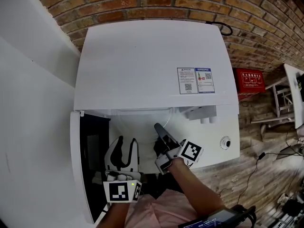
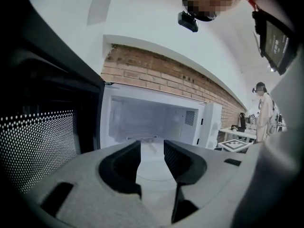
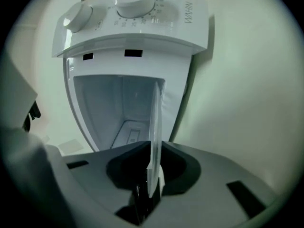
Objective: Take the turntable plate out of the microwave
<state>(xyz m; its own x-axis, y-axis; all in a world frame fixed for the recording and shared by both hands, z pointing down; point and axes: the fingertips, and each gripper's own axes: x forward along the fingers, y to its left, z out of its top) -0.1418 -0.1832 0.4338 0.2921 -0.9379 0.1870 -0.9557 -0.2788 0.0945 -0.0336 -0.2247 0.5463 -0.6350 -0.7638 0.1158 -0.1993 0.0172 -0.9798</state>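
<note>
The right gripper (image 3: 153,151) is clamped on the rim of the turntable plate (image 3: 156,120), seen edge-on at frame centre and apparently still reaching into the microwave (image 1: 152,61), so drawing it out remains. The left gripper (image 2: 152,151) waits part-open and empty at lower left. The door (image 1: 76,165) is swung left, leaving the mouth free, though the cavity walls look close.

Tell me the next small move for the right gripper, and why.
Probably draw the right gripper straight back out of the microwave, keeping the turntable plate level. Its jaws are closed on the plate's rim, the door stands open, and the left gripper is open and empty.
</note>
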